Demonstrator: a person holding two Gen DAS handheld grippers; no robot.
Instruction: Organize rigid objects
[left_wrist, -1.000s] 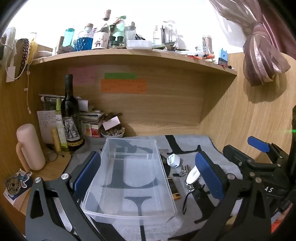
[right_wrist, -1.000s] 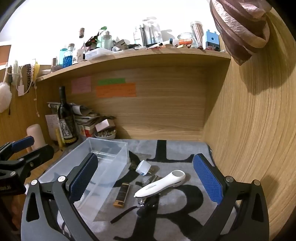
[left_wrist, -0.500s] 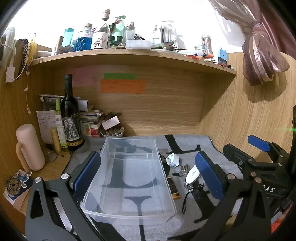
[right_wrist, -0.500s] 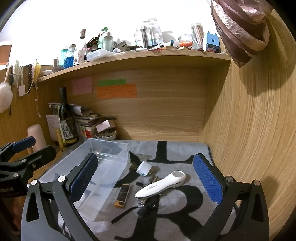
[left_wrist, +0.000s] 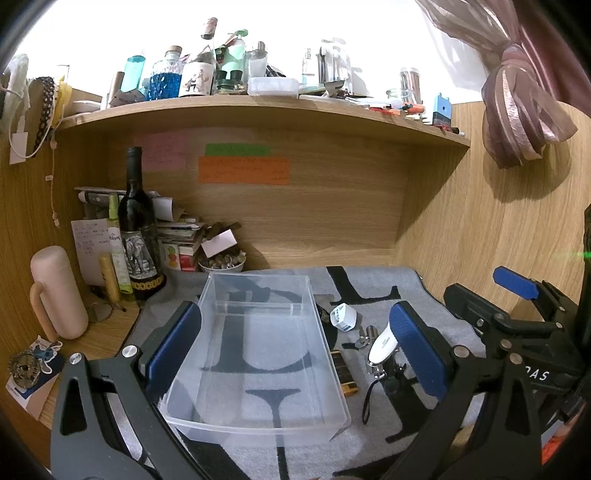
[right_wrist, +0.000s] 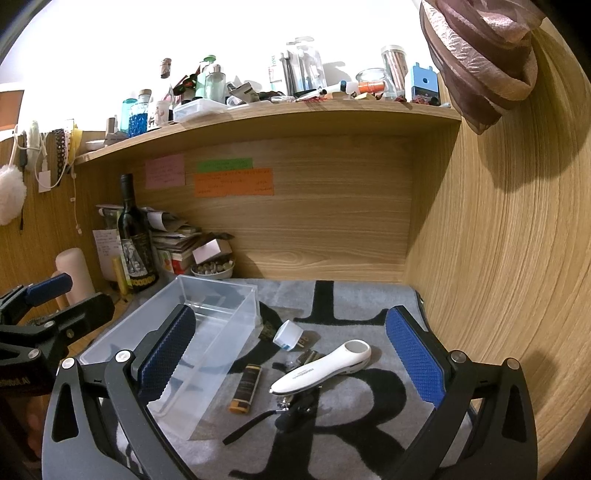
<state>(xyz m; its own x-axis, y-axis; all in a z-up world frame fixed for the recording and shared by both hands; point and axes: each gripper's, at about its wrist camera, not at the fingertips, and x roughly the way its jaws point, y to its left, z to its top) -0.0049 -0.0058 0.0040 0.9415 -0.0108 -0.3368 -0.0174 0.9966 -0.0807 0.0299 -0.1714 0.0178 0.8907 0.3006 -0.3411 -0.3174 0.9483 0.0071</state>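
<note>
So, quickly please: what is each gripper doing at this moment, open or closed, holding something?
Left gripper: open, holding nothing; the clear bin sits between its fingers, untouched.
Right gripper: open, holding nothing.

Right tongs spread wide above white handheld device; clear bin left.

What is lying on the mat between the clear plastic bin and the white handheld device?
A small brown-and-orange lighter-like item lies between the clear bin and the white device, on the grey mat. The right wrist view shows it best.
</note>
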